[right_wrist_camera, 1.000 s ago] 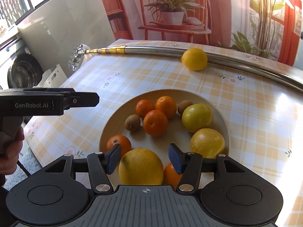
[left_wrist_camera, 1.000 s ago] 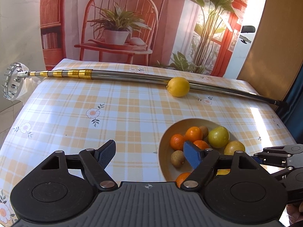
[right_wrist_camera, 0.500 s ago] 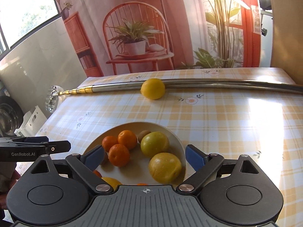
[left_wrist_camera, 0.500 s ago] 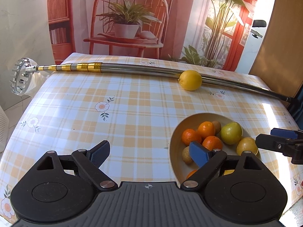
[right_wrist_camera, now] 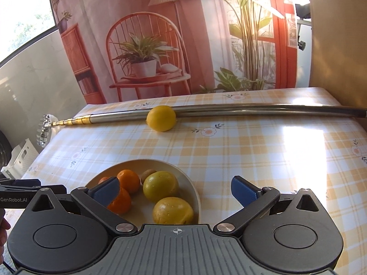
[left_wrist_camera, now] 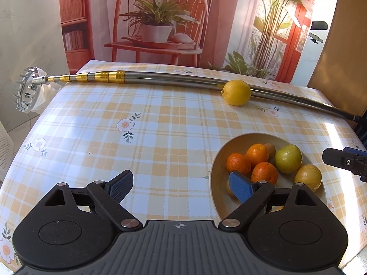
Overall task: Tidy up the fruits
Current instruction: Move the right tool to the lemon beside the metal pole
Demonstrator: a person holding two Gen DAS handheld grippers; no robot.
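lone lemon (right_wrist_camera: 161, 118) against the steel pole (right_wrist_camera: 229, 110) (bowl (right_wrist_camera: 195, 194) well apart)

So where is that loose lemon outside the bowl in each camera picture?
Left wrist view: the lemon sits upper right, against the metal pole.
Right wrist view: the lemon sits centre-left, against the same pole.
Shared landmark: the bowl of fruit, nearer the cameras than the lemon.

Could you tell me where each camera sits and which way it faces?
Left wrist: rides the left tool, facing across the table; its open fingers show, bowl at right.
Right wrist: rides the right tool, above the bowl; open fingers show.
Shared: the lemon against the metal pole.
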